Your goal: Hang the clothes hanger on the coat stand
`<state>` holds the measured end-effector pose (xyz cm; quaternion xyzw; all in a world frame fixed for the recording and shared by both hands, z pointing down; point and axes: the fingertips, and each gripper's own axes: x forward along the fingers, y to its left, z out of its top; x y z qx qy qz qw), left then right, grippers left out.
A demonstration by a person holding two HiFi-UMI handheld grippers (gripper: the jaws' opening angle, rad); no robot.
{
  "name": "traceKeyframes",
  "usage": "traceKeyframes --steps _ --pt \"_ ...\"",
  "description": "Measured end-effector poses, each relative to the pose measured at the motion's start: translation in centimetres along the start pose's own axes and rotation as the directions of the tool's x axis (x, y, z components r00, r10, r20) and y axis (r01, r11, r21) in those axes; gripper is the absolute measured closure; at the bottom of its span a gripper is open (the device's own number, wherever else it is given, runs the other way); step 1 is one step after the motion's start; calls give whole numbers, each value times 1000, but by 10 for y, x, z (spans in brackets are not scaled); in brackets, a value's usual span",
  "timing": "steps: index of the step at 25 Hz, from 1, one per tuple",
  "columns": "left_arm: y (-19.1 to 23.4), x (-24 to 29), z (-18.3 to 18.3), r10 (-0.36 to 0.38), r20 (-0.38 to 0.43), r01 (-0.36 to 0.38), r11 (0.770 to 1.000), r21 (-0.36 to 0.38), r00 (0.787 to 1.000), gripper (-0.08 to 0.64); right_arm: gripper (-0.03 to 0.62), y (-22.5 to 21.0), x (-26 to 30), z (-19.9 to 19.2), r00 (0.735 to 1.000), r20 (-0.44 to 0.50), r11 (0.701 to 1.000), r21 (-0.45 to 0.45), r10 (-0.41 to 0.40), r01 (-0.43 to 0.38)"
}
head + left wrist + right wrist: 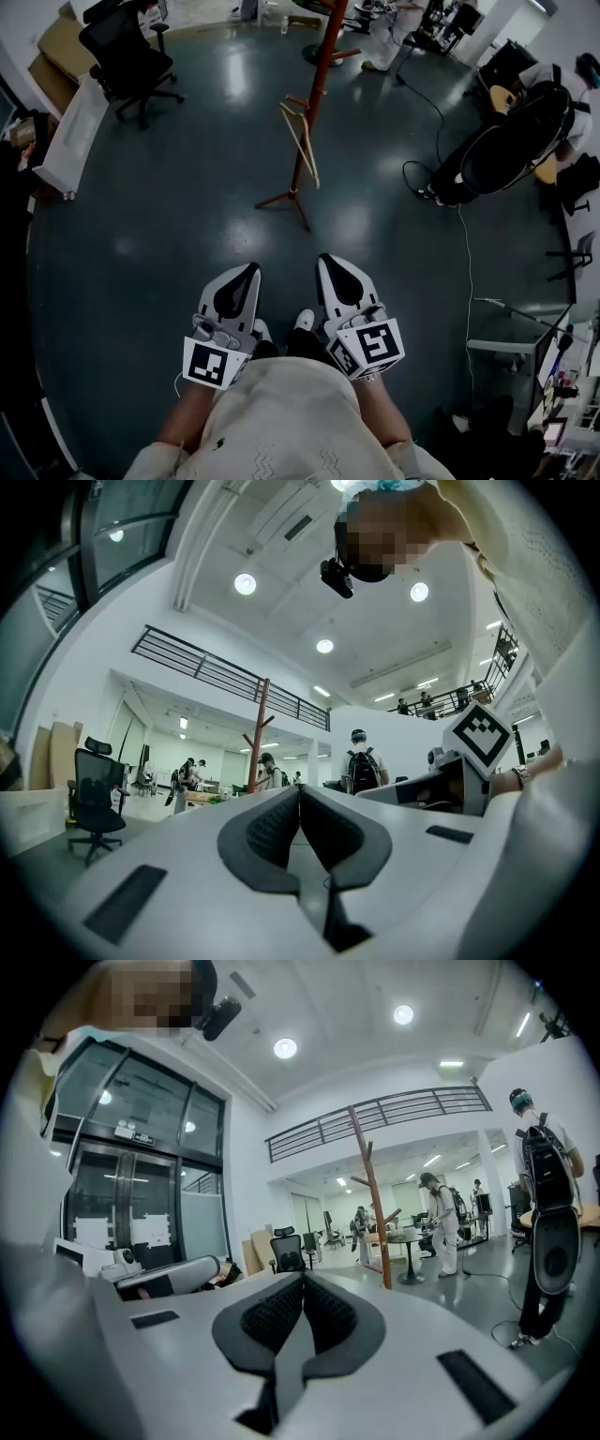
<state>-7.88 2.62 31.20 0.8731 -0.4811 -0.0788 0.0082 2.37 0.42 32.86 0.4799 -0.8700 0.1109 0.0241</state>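
A: Where do we see the clothes hanger (291, 127)?

B: On the coat stand (327, 58). The pale wooden hanger hangs from one of the lower pegs, tilted, with one arm slanting down across the reddish-brown pole. Neither tool touches it.

A: How far are we from it?

B: Well apart. In the head view the stand rises from the dark, glossy floor (187, 216) near the top centre, with its splayed feet towards us. Both tools sit low in the picture, close to our body.

A: How does the left gripper (251, 269) stand?

B: Its jaws are pressed together tip to tip, with nothing between them. In the left gripper view we see the dark ribbed pads meet in a single seam, and the stand's pole is far behind, left of that seam.

A: And the right gripper (324, 259)?

B: The same: jaws together and empty. In the right gripper view the pole stands a little right of the jaw tips, across the open floor.

A: What else do we have around us?

B: A black office chair (131, 56) is at the upper left, and a thin cable (466, 272) runs over the floor at the right. In the right gripper view a person with a backpack (539, 1162) stands at the right edge.
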Motion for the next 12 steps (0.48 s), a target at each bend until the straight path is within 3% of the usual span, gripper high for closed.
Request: traceKeyframes --steps 9,12 --pt "10 -23 1 -4 -5 4 1000 30 1000 546 572 26 -3 -7 1000 -20 1000 -18 2 -2" --pt "6 -17 8 22 30 -22 1000 0 999 546 572 22 -6 -8 1000 -25 1000 -22 8 -9"
